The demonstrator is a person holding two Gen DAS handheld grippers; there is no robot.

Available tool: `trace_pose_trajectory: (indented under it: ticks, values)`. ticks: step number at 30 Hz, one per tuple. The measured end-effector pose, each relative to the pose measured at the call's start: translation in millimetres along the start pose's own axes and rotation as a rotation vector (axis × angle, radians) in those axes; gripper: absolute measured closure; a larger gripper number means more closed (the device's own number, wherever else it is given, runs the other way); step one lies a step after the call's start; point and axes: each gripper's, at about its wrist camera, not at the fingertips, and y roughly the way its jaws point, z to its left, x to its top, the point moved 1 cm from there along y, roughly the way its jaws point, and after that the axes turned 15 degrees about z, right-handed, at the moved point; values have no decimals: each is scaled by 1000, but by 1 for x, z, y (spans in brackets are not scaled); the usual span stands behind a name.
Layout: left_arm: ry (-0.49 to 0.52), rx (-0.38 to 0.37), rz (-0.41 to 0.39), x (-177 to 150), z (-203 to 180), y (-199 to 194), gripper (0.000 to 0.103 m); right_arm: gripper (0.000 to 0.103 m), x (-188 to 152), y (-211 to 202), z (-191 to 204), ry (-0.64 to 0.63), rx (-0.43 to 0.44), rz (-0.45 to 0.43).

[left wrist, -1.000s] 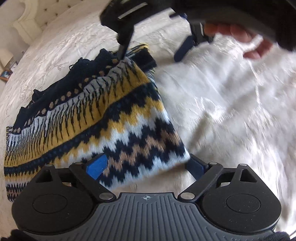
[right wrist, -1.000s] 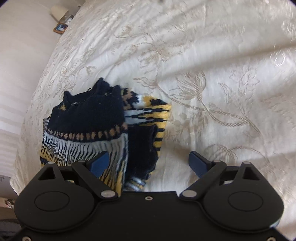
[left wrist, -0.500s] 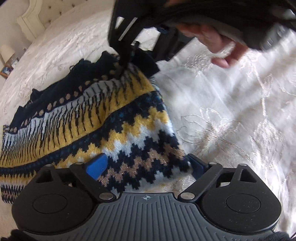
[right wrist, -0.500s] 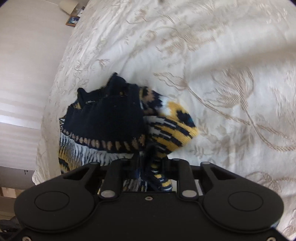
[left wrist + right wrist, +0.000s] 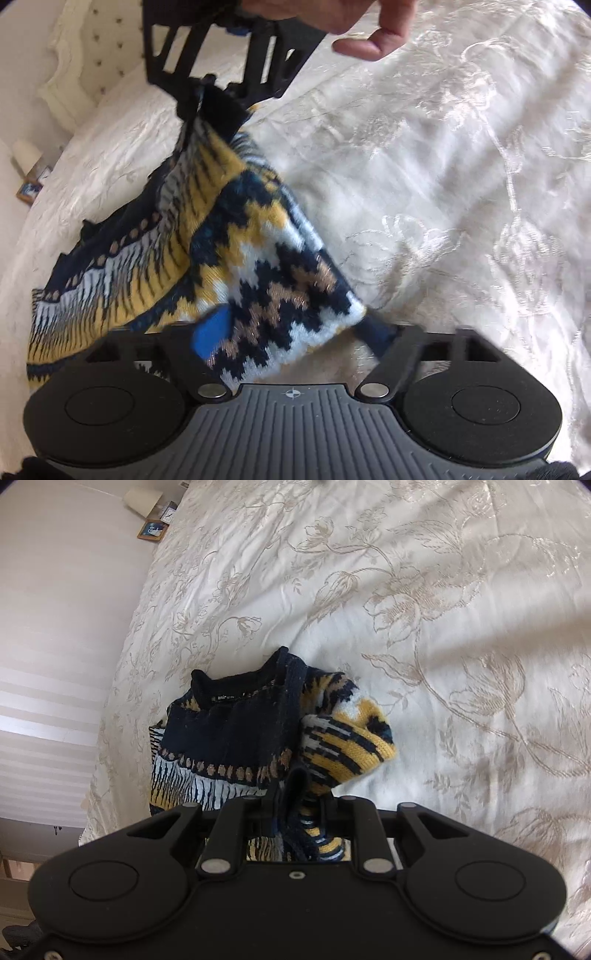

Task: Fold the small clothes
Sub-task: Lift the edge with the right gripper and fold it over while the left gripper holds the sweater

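Observation:
A small knitted sweater (image 5: 221,236) in navy, yellow, white and tan zigzag bands lies on the bed, one side lifted. In the right wrist view the sweater (image 5: 236,738) shows its navy collar and a yellow striped sleeve. My right gripper (image 5: 295,797) is shut on the sweater's navy edge and holds it up; it also shows at the top of the left wrist view (image 5: 195,96). My left gripper (image 5: 295,332) is open, its blue fingertips (image 5: 212,328) either side of the sweater's lower corner, the fabric lying between them.
A cream bedspread (image 5: 406,590) with an embroidered flower pattern covers the bed. A tufted headboard (image 5: 96,55) is at the far left. A lamp (image 5: 142,500) and a framed picture (image 5: 152,530) stand beside the bed. The wall and bed edge are on the left.
My right gripper went from open to shut on the sweater's navy edge and lifted it. The left gripper stayed open at the lower corner.

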Motion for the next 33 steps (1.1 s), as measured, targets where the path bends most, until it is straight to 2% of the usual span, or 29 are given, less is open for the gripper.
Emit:
trace_pose_trajectory:
  ticks: [1, 2, 3, 5, 7, 12, 18, 24, 31, 33]
  values:
    - [13, 7, -7, 0, -1, -2, 51, 74, -1, -1, 1, -3, -3, 1]
    - [26, -9, -13, 0, -1, -3, 61, 74, -1, -2, 3, -6, -5, -1]
    - [28, -39, -15, 0, 0, -4, 65, 74, -2, -3, 4, -7, -7, -4]
    - [12, -70, -17, 1, 8, -8, 84, 74, -4, -6, 8, -9, -9, -8]
    - [-37, -107, -31, 1, 24, -13, 91, 74, -6, -8, 14, -18, -17, -16]
    - [-184, -203, -106, -6, 76, -40, 92, 74, -8, -19, 37, -21, -12, -77]
    - [-365, -293, -167, -27, 147, -63, 92, 82, 1, -24, 90, -64, -17, -150]
    - [-454, -339, -160, -50, 207, -51, 92, 85, 9, 1, 132, -31, -23, -193]
    - [-574, -387, -107, -79, 259, -15, 92, 86, 29, 52, 179, -77, -99, -164]
    - [-613, -405, -80, -87, 268, -2, 92, 93, 36, 69, 188, -100, -115, -149]
